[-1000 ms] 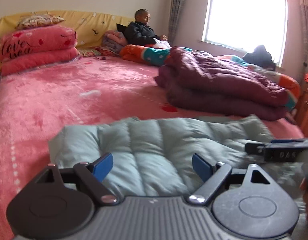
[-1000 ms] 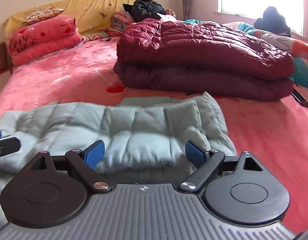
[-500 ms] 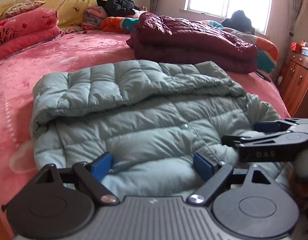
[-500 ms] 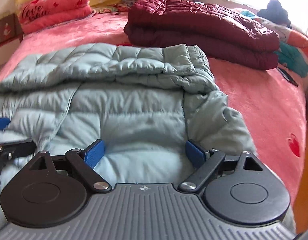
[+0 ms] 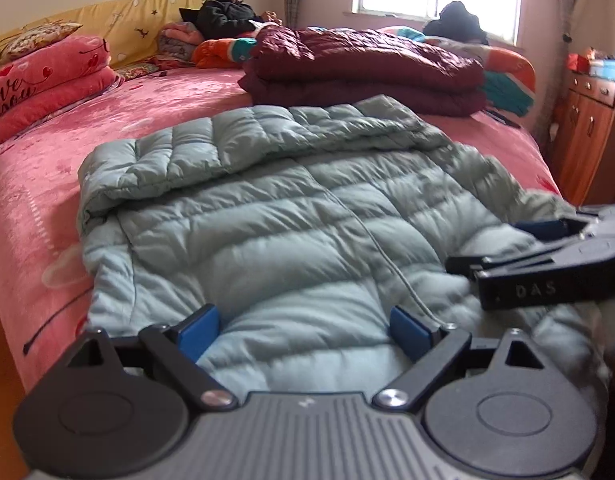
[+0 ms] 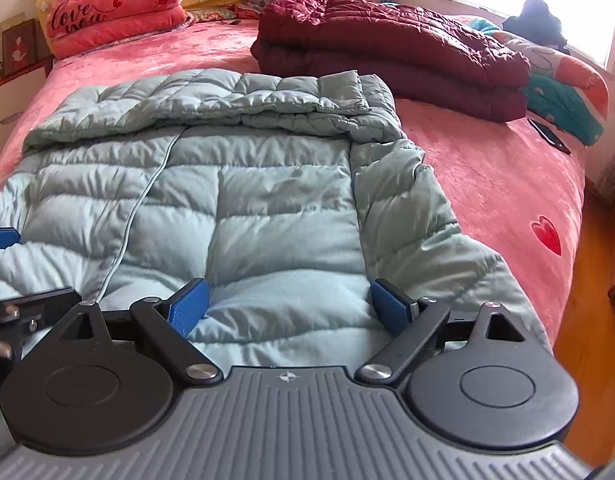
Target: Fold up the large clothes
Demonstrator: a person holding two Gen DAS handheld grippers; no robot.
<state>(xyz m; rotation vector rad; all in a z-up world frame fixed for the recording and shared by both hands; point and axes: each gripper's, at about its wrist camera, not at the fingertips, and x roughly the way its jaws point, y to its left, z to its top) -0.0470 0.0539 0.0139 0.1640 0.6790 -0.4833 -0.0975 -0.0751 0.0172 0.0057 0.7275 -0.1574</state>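
A pale grey-green puffer jacket lies flat on the pink bed, its far part folded over toward me. My left gripper hovers over the jacket's near end; its jaws are opening wide and the blue pads pinch nothing. My right gripper is open just above the jacket's near right side, beside the sleeve. Each gripper shows in the other's view: the right gripper at the right edge, the left gripper at the left edge.
A folded maroon puffer coat lies beyond the jacket. Pink pillows are stacked at the headboard, where a person sits. A wooden cabinet and wooden floor are on the right, with a dark phone on the bed.
Both grippers drew back from the folded-over far part toward the jacket's near end. Much more of the jacket now shows. Both stayed open and the fold stayed put.
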